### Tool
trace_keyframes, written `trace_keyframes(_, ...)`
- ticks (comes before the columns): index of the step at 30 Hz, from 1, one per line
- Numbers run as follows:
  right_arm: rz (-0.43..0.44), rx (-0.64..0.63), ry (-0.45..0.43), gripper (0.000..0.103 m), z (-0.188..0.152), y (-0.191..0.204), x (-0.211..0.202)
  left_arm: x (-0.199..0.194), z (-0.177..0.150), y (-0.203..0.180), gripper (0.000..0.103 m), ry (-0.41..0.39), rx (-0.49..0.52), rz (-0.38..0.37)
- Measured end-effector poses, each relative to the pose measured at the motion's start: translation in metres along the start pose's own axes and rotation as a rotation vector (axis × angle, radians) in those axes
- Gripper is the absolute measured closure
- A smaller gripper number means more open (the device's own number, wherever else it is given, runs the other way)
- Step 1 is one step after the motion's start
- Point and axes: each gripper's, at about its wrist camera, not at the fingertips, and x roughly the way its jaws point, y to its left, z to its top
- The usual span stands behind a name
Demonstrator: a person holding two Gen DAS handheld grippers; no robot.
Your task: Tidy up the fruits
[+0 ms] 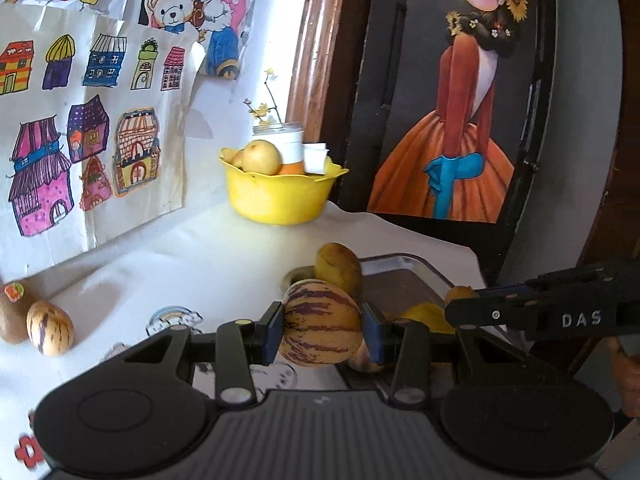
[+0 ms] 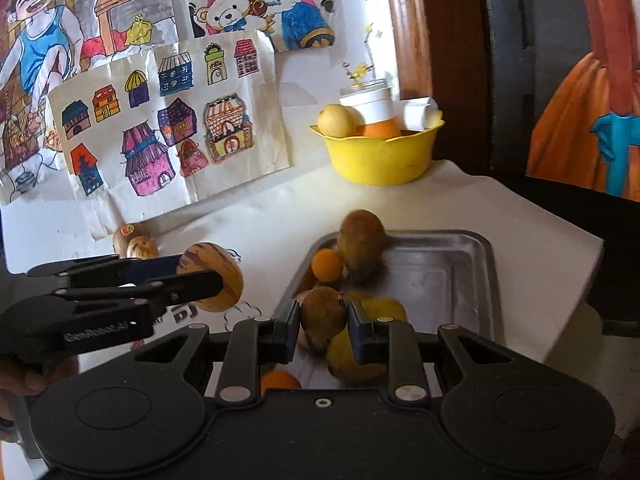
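My left gripper (image 1: 322, 328) is shut on a cream pepino melon with purple stripes (image 1: 320, 320), held above the white tablecloth just left of the metal tray (image 1: 404, 280). From the right wrist view, that left gripper (image 2: 200, 272) and its melon (image 2: 230, 276) show at the left. My right gripper (image 2: 323, 320) is shut on a small round brown fruit (image 2: 323, 310) over the tray's (image 2: 440, 280) near left part. The right gripper (image 1: 464, 300) enters the left wrist view from the right. In the tray lie a tall kiwi (image 2: 360, 244), an orange (image 2: 328, 265) and yellow fruit (image 2: 360, 356).
A yellow bowl (image 2: 380, 156) with a pear, an orange and white jars stands at the back by the wall. A stickered kiwi (image 1: 12, 308) and a second striped melon (image 1: 50, 328) lie on the cloth at the far left. Children's drawings cover the wall; a dark painting stands at the right.
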Motion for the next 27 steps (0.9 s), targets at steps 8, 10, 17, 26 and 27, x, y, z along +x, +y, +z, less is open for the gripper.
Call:
trace_keyframes(8,-0.07,0.0,-0.033,0.075,-0.045,-0.007,-0.02,-0.014,-0.027,-0.027,0.058,0.042,-0.006,-0.044)
trace_keyframes(10,-0.072,0.012,-0.025,0.075,-0.054,-0.011,-0.022,-0.016,-0.034,-0.034,0.058,0.051,-0.007,-0.052)
trace_keyframes(17,-0.096,-0.014,-0.035,0.075,-0.078,-0.017,-0.028,-0.019,-0.049,-0.057,0.058,0.082,0.009,-0.078)
trace_keyframes(26,-0.162,-0.116,-0.074,0.075,-0.092,-0.021,-0.027,-0.014,-0.056,-0.07,0.058,0.125,0.035,-0.059)
trace_keyframes(27,-0.162,-0.118,-0.074,0.075,-0.093,-0.022,-0.026,-0.014,-0.057,-0.07,0.058,0.13,0.037,-0.056)
